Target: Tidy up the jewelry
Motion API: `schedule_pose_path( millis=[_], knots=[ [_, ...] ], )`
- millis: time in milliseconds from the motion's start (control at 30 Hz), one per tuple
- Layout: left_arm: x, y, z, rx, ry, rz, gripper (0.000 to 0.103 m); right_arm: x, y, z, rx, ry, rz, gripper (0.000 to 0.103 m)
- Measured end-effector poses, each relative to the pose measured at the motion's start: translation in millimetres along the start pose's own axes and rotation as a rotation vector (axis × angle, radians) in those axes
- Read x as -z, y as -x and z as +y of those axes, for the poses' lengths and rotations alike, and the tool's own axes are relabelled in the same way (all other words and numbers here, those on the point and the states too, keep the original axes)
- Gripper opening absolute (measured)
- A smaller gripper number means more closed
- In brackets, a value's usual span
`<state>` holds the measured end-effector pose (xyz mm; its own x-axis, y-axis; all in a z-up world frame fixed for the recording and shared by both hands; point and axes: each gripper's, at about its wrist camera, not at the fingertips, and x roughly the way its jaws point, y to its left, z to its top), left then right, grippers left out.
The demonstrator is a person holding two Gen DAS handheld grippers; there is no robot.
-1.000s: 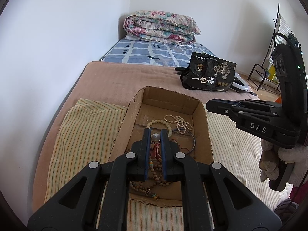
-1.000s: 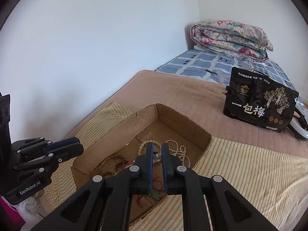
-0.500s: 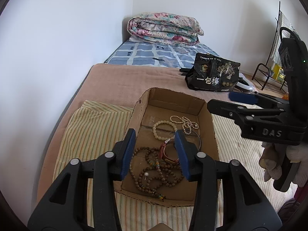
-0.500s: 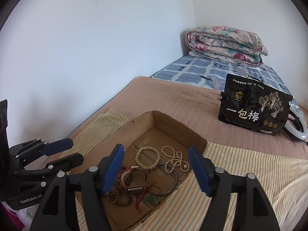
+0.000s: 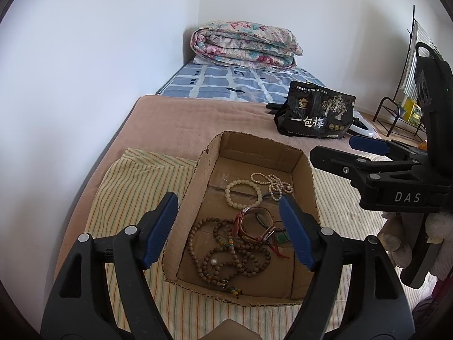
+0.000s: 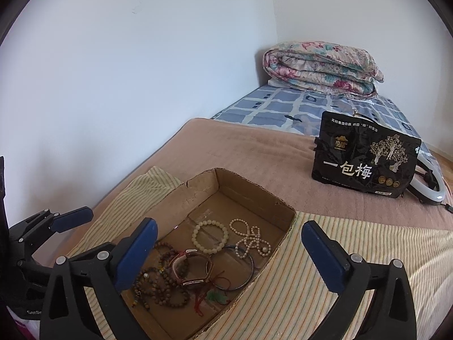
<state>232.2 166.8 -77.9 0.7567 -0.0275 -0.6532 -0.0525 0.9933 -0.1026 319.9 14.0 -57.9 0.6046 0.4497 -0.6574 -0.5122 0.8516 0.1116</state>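
An open cardboard box lies on a striped cloth on the bed. Inside it are a pale bead bracelet, a pearl strand, brown wooden bead strands, a leather-strapped watch, a dark bangle and a green pendant on red cord. My left gripper hovers above the box's near end, its jaws opening and gripping nothing. My right gripper hangs above the box's right side, its jaws also opening and empty. The box sits below both.
A black snack bag stands on the brown blanket behind the box, with a white ring light beside it. A folded floral quilt lies at the bed's far end. A white wall borders the left. The striped cloth surrounds the box.
Both grippers' jaws went from shut to wide apart, uncovering the jewellery in the box. Neither hand has shifted noticeably.
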Motion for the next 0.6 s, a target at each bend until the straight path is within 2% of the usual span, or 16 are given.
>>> schedule_pose_path(
  millis=[400, 600],
  knots=[
    [-0.7, -0.1, -0.4, -0.002, -0.003, -0.002, 0.077, -0.4, 7.1, -0.7, 0.015, 0.0, -0.007, 0.103],
    [-0.9, 14.2, -3.1, -0.01, 0.0, -0.025, 0.077, -4.9, 22.2, 2.1, 0.025, 0.011, -0.033, 0.103]
  ],
)
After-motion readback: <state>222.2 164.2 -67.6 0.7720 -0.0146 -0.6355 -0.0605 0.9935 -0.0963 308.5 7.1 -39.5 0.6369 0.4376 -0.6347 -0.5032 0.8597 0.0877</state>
